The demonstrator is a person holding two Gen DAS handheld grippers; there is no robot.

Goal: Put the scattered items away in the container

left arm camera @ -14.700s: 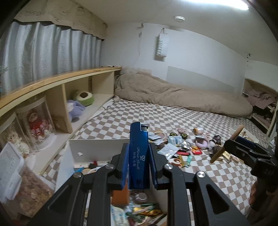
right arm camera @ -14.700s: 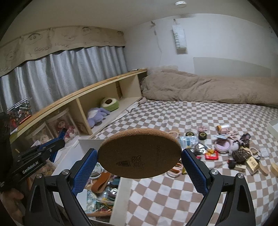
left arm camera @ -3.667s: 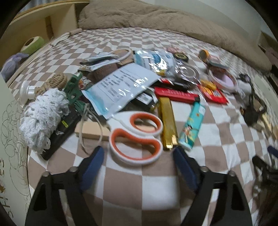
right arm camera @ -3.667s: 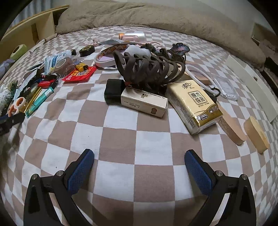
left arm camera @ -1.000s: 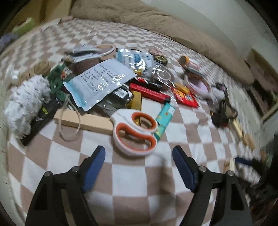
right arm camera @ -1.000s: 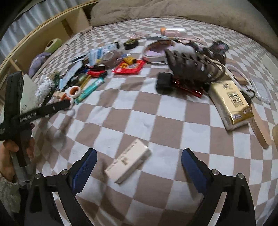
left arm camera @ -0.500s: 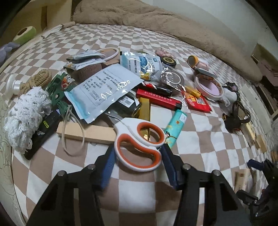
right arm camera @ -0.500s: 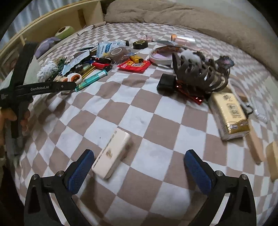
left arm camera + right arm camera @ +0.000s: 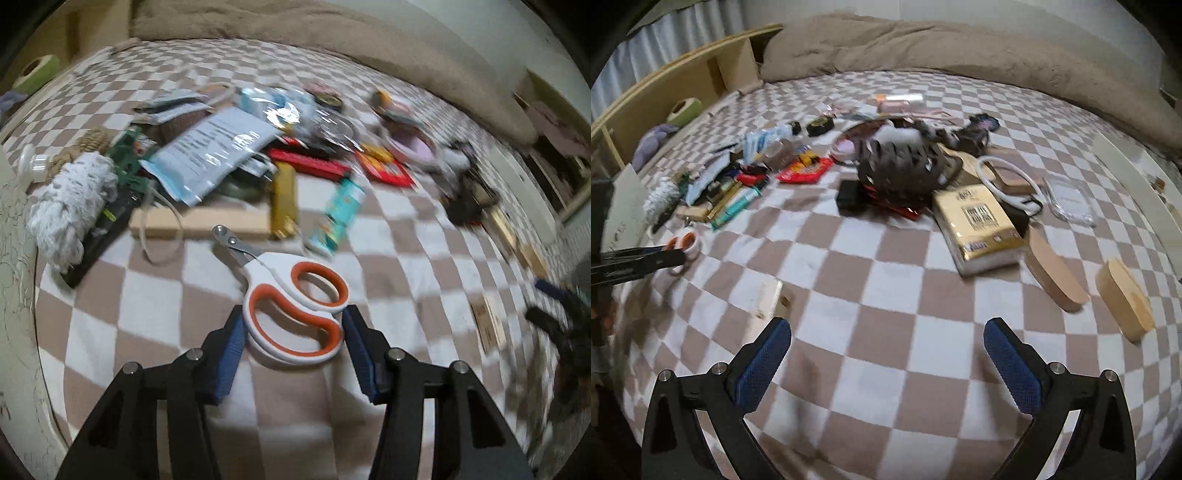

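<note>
Bed surface covered by a brown-and-white checkered sheet [image 9: 886, 280], with a beige plush duvet [image 9: 960, 44] bunched along its far edge. A wooden shelf unit [image 9: 683, 77] runs down the left side, backed by a grey curtain [image 9: 665, 33]. A pale wall [image 9: 461, 22] rises behind the bedding.

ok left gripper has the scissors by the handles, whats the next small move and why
Probably lift the scissors a little, straight up off the checked blanket. The left gripper has just closed, its pads against both sides of the orange-and-white handles, and the blades point toward the wooden block and pile. Rising first should keep the tips from snagging anything before carrying them to the container.
</note>
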